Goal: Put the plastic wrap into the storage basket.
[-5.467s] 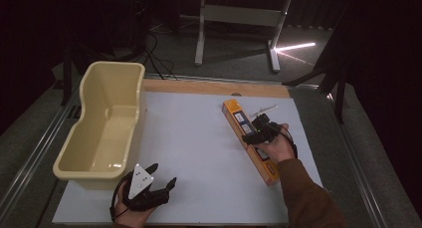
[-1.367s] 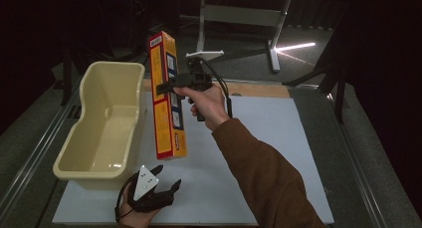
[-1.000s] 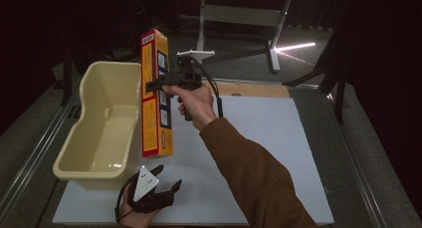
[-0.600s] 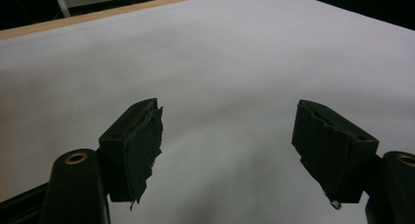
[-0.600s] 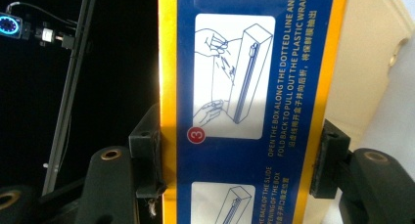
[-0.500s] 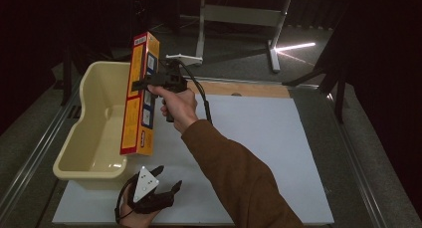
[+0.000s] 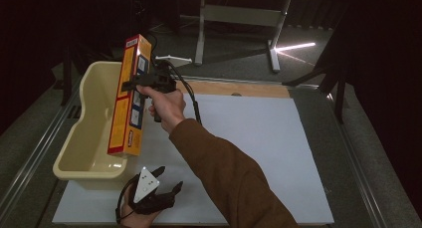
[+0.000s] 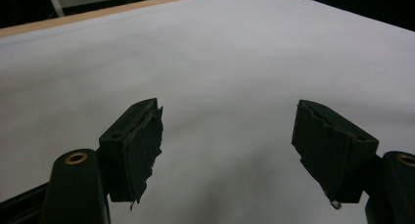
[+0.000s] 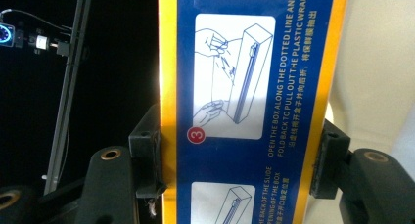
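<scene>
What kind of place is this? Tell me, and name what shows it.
Probably a lab or workshop bench set up for recording handling tasks: a white sheet covers the table, a hand-held right gripper carries a plastic-wrap box over a cream bin, and dark curtains surround it.

That box (image 7: 127,98) is bright orange-yellow with a blue panel and white instruction drawings, red number dot too. Tub (image 7: 87,138) at 9 o'clock is pale cream, mat (image 7: 268,138) plain white, grippers (image 7: 154,195) black.
</scene>
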{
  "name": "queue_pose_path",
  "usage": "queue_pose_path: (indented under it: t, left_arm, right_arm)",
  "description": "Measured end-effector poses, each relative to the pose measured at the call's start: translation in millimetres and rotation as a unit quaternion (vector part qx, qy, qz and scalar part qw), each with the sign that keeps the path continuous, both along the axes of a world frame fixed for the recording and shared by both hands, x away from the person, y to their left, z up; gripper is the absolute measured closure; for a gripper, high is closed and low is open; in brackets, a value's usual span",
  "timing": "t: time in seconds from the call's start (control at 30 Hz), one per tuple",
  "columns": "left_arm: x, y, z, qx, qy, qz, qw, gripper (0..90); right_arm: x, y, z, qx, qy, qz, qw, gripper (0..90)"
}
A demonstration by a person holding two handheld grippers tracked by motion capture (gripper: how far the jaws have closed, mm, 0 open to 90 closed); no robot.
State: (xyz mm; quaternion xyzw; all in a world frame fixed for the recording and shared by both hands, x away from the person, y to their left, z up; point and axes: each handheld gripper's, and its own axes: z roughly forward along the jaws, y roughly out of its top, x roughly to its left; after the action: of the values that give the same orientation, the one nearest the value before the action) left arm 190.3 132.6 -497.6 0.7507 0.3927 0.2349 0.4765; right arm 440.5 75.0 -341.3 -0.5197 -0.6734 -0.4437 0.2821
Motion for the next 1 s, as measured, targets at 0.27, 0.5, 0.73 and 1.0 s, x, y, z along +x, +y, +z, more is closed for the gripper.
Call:
queue_pose_path:
  t: [0.27,0.5,0.73,1.0]
  left_arm:
    - [1.6,2.1,0.7,-0.009,0.001,0.000,1.0000,26.6]
    - [1.0,2.4,1.1,-0.012,-0.002,0.001,0.9999,26.6]
    - [0.6,3.5,1.3,-0.011,-0.003,0.003,0.9999,26.7]
    - [0.0,2.9,1.0,-0.014,-0.002,0.003,0.9999,26.6]
  right_arm:
    - [0.3,19.7,-11.2,-0.003,0.020,0.000,0.9998,38.7]
    - [-0.9,29.4,-21.6,-0.014,0.025,-0.002,0.9996,38.6]
    - [-5.5,41.2,-32.1,-0.028,0.031,-0.001,0.9991,38.2]
    - [-12.7,50.3,-33.9,-0.049,0.030,0.002,0.9984,38.0]
